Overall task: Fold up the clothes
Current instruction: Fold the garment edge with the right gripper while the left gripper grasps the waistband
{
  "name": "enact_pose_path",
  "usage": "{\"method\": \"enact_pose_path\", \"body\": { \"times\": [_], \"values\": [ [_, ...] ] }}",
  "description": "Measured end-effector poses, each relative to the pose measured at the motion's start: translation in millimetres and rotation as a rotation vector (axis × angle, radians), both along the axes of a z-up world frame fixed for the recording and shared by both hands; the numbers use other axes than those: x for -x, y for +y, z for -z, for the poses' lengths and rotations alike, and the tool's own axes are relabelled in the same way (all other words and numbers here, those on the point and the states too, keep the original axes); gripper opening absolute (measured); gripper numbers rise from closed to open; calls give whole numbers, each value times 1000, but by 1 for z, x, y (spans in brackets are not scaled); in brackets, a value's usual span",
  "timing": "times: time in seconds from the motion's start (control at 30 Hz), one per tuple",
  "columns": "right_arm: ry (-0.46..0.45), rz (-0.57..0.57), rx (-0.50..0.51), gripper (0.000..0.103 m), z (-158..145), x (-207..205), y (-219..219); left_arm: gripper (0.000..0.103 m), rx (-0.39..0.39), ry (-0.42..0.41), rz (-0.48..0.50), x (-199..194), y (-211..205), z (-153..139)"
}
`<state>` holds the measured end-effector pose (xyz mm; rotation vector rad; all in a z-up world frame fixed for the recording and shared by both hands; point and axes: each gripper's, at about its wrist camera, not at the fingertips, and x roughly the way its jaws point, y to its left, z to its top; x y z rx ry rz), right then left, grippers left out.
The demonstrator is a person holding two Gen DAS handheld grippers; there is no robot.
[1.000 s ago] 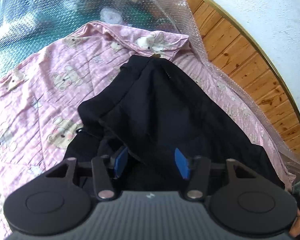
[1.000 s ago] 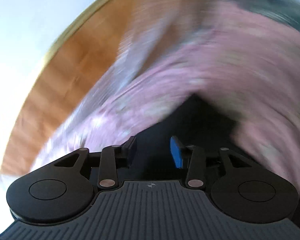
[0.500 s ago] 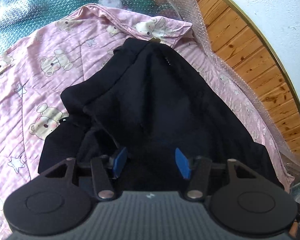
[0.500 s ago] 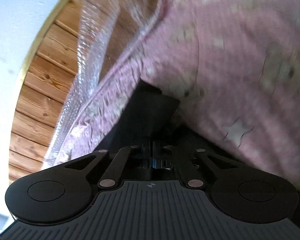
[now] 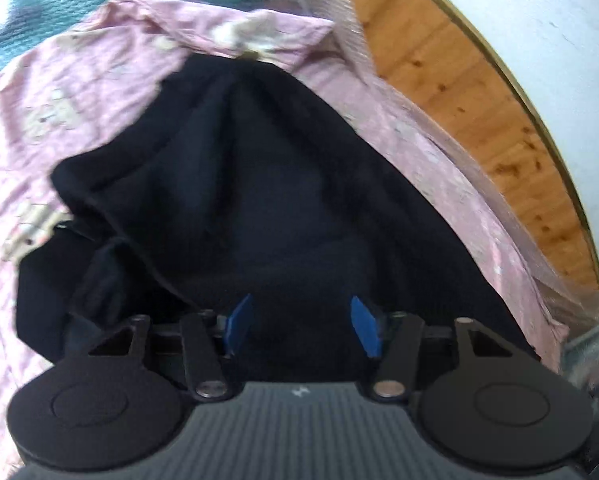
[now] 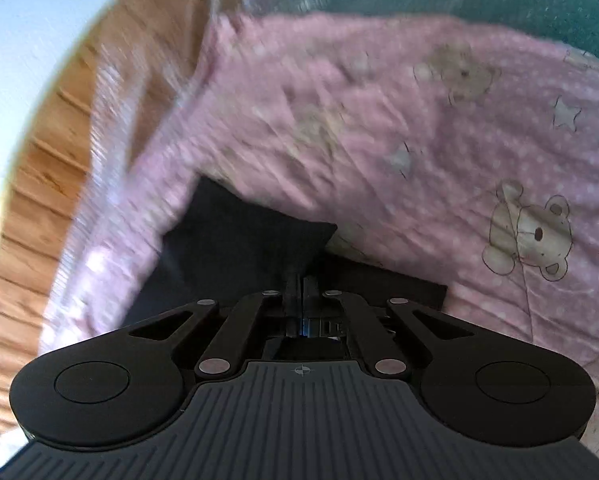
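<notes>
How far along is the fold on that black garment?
Early. The black fabric garment lies bunched, part-doubled on the pink bear-print quilt. In hand: the right tool is shut on a garment edge. The left tool is opening over the cloth, gripping nothing. Left: flattening and all neat folds.

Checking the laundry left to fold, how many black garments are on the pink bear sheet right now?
1: a black garment lies crumpled in the middle of the pink sheet, one corner pinched in the right gripper. More could be hidden beneath it.
</notes>
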<state>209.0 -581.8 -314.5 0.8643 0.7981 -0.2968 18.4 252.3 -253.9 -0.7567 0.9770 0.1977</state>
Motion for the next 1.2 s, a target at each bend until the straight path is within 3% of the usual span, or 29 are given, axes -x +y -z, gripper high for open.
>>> {"method": "enact_pose_path", "body": {
  "times": [0.13,0.3,0.4,0.43,0.47,0.5,0.57,0.63,0.7,0.9,1.07,1.2],
  "values": [
    [-89,44,45,0,-37,11,-2,65,61,0,-48,12,-10,13],
    [-13,-4,24,2,-21,14,-6,67,167,9,-213,37,-8,43],
    [1,-65,-3,16,-14,18,7,69,198,-23,-281,46,-4,52],
    [3,-81,-7,25,-13,20,12,70,203,-35,-298,44,-1,55],
    [9,-99,-16,45,-9,19,17,73,208,-47,-316,42,1,57],
    [15,-117,-24,53,-5,18,22,73,210,-53,-328,39,3,60],
    [25,-140,-27,53,3,14,31,72,203,-49,-336,26,6,66],
    [15,-156,-33,53,12,6,36,62,193,-49,-332,12,7,71],
    [8,-137,-36,53,19,-1,34,2,188,-69,-288,-1,5,67],
    [-32,-63,-75,52,30,-18,18,1,230,-291,-201,5,6,16],
    [-30,-12,-125,52,27,-16,10,1,216,-296,-221,3,18,13],
    [-39,-31,-215,52,21,17,21,1,211,-300,-224,1,21,12]
  ]
}}
